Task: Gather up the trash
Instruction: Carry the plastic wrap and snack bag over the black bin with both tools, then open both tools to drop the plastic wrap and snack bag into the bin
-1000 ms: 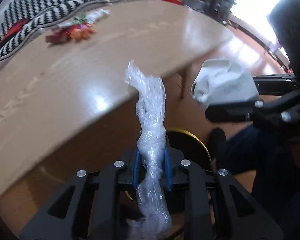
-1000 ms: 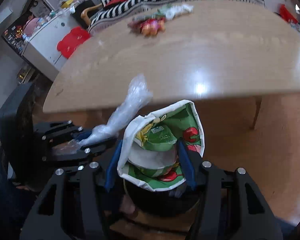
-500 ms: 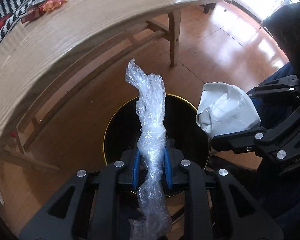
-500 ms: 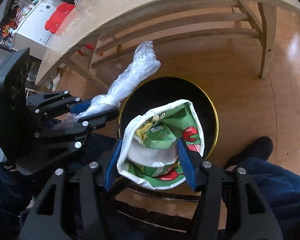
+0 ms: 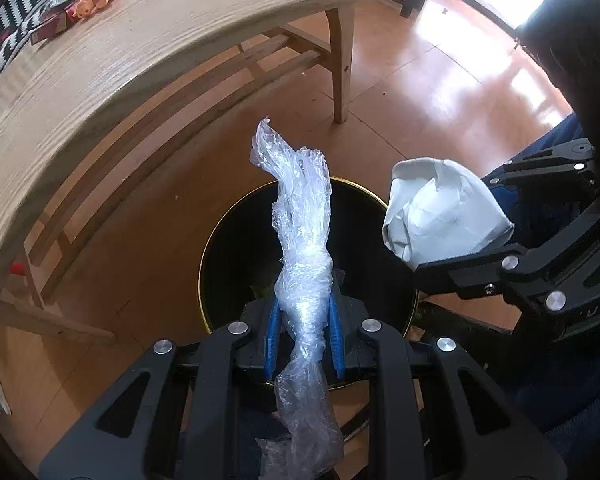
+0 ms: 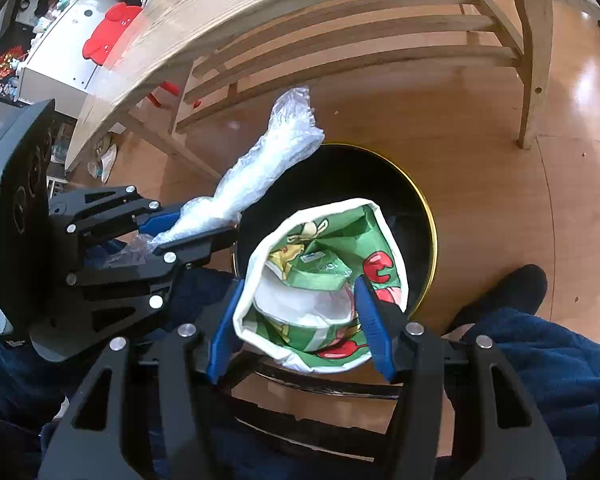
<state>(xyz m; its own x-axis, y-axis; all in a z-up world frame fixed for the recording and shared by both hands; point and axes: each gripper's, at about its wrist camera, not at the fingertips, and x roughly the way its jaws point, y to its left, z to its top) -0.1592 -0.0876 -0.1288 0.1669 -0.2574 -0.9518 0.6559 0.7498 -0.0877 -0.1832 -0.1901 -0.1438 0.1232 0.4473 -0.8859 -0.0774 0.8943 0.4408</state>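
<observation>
My left gripper (image 5: 303, 320) is shut on a twisted clear plastic wrap (image 5: 302, 240), held over the near rim of a black trash bin with a gold rim (image 5: 220, 224) on the floor. My right gripper (image 6: 300, 320) is shut on a crumpled green and white snack bag (image 6: 320, 276), held above the same bin (image 6: 428, 216). In the left wrist view the bag shows white (image 5: 444, 212) at the right, in the right gripper (image 5: 440, 264). In the right wrist view the left gripper (image 6: 188, 228) and its wrap (image 6: 268, 160) are at the left.
A wooden table (image 5: 148, 36) stands beyond the bin, with more wrappers (image 5: 92, 0) at its far edge. A table leg (image 5: 340, 64) stands behind the bin. My legs in blue trousers (image 6: 540, 360) and a dark shoe (image 6: 512, 284) are beside the bin.
Both grippers have dropped from table height and tilted down toward the bin on the floor, then edged closer over it. Both keep hold of their trash.
</observation>
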